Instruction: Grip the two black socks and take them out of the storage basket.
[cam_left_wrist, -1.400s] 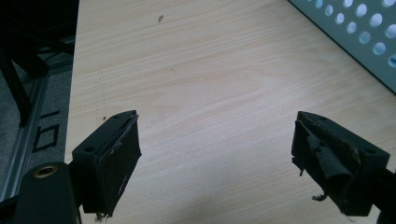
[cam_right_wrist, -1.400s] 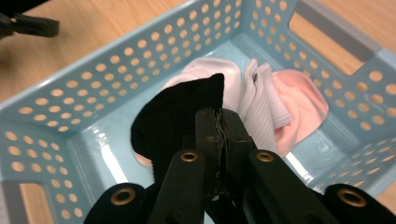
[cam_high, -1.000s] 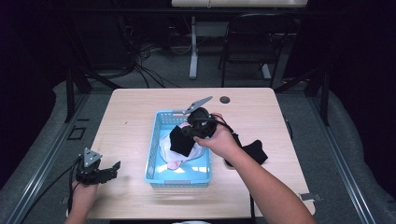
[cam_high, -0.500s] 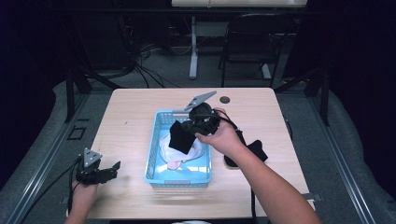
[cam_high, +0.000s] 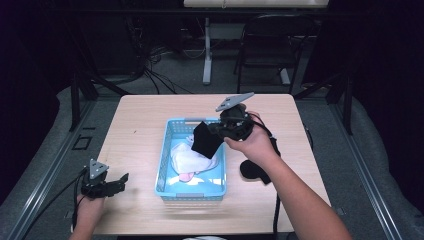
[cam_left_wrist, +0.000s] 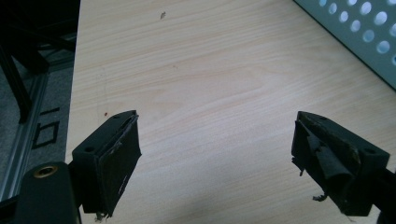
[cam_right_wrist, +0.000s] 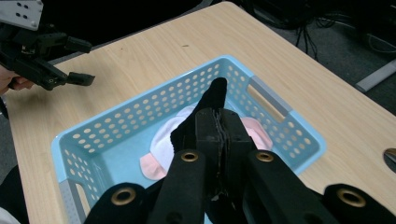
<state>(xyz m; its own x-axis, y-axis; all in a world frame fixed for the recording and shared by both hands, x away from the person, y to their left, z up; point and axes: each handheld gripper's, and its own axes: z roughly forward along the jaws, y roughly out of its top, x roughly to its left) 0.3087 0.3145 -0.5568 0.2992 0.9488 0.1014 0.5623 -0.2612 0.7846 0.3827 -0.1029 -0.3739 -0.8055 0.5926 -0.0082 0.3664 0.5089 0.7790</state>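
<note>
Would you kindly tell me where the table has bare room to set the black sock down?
The table is bare between the blue basket and the left gripper, and along the far edge behind the basket. It is crowded right of the basket, where another black sock lies; white and pink socks lie inside the basket.

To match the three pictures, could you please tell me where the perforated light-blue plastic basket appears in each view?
High view: light-blue plastic basket at table centre.
Left gripper view: its perforated wall in the top right corner.
Right gripper view: basket mid-frame, behind the jaws.
Shared landmark: the pale wooden table.
</note>
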